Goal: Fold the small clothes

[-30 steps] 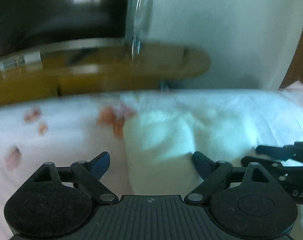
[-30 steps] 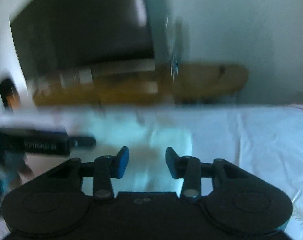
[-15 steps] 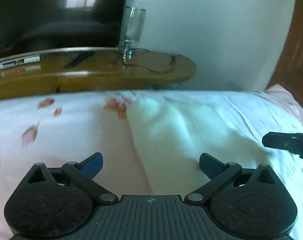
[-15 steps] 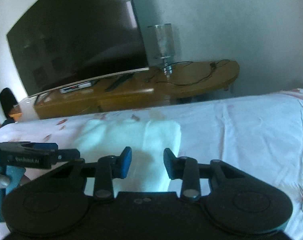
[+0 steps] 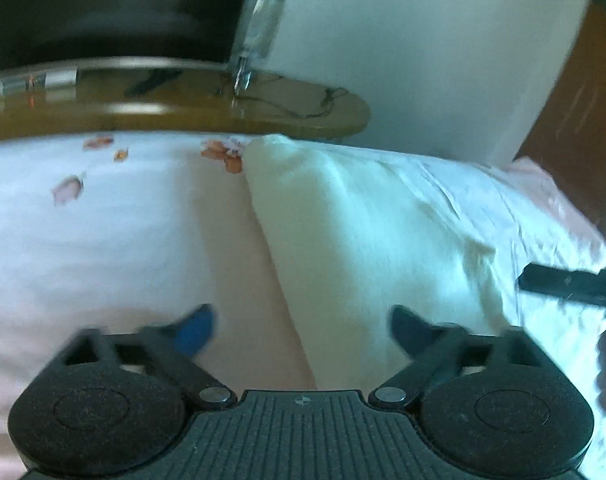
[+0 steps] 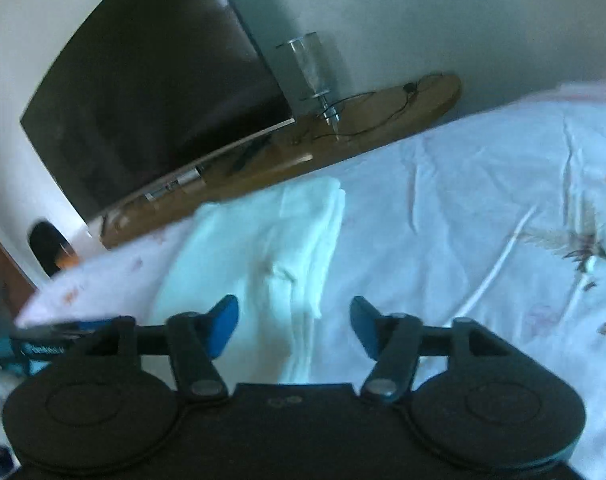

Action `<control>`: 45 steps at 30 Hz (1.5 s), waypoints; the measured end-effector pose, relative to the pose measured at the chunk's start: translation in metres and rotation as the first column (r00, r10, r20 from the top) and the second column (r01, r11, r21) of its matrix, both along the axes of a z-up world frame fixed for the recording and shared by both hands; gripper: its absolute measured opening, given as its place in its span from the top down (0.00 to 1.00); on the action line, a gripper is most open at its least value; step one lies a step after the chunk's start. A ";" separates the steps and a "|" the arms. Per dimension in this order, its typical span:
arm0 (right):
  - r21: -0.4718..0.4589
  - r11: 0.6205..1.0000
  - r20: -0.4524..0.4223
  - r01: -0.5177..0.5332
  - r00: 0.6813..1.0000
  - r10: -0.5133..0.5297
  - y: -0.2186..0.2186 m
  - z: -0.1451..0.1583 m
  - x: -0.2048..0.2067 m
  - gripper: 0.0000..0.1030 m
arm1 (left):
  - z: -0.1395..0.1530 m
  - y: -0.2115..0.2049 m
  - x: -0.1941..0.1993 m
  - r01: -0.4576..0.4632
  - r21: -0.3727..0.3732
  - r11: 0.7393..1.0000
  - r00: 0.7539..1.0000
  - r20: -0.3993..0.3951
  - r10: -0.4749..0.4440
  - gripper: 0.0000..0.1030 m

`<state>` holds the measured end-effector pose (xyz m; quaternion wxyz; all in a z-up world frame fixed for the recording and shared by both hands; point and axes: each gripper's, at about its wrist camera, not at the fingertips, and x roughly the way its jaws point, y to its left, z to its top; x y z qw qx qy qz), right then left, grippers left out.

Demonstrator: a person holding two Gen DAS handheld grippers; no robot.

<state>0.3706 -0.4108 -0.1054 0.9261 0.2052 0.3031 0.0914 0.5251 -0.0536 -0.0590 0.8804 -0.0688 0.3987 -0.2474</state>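
A small white garment (image 6: 263, 248), folded into a narrow strip with stacked layers along its right edge, lies on a bed (image 6: 443, 200) covered by a pale floral sheet. The right tool (image 6: 294, 326) hovers over the strip's near end, its blue-tipped fingers spread wide and holding nothing. The left tool (image 5: 303, 320) is likewise spread open and empty, straddling the garment's left edge (image 5: 263, 232). Beyond the bed, a wooden counter (image 5: 183, 108) carries a dark television (image 6: 155, 96) and a tall glass (image 6: 315, 76). The likely risk: a pinch may catch only the top layer, or the sheet beneath, so the fold slides apart or drags crooked.
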 end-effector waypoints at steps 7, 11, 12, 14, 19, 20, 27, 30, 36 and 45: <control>0.210 0.978 -0.088 0.012 0.996 0.006 -0.025 -0.019 0.045 0.38 | -0.006 -0.015 0.016 0.006 0.048 0.999 0.999 -0.039 -0.004 0.16; 0.195 0.981 -0.092 -0.010 0.995 0.028 -0.018 -0.021 0.045 0.37 | -0.007 -0.016 0.018 0.009 0.037 0.999 0.999 -0.047 -0.007 0.16; 0.193 0.981 -0.092 -0.011 0.995 0.030 -0.018 -0.021 0.042 0.37 | -0.007 -0.016 0.019 0.009 0.035 0.999 0.999 -0.048 -0.008 0.16; 0.188 0.982 -0.094 -0.018 0.995 0.036 -0.017 -0.022 0.044 0.36 | -0.007 -0.016 0.021 0.014 0.033 0.999 0.999 -0.051 -0.012 0.16; 0.134 0.991 -0.122 -0.009 0.992 0.025 -0.021 -0.029 0.051 0.35 | -0.011 -0.011 0.028 0.017 -0.005 1.000 0.997 -0.081 -0.017 0.16; 0.136 0.991 -0.127 -0.009 0.992 0.026 -0.023 -0.031 0.052 0.36 | -0.010 -0.008 0.029 0.010 -0.029 1.000 0.996 -0.087 -0.012 0.16; 0.162 0.986 -0.075 -0.034 0.996 0.047 -0.021 -0.023 0.047 0.40 | -0.017 0.000 0.035 -0.012 -0.077 0.997 0.994 -0.113 0.004 0.16; 0.041 0.999 -0.142 -0.004 0.990 0.010 -0.014 -0.027 0.053 0.45 | -0.012 0.003 0.026 -0.030 -0.062 0.998 0.994 -0.102 0.024 0.16; 0.030 0.998 -0.112 -0.062 0.992 0.065 -0.005 -0.007 0.003 0.49 | -0.010 0.019 -0.012 0.009 -0.068 0.998 0.993 -0.119 -0.017 0.16; -0.221 0.963 -0.145 -0.153 0.982 0.123 0.029 -0.005 -0.038 0.52 | 0.001 0.022 -0.046 0.088 0.023 0.996 0.996 -0.019 -0.087 0.16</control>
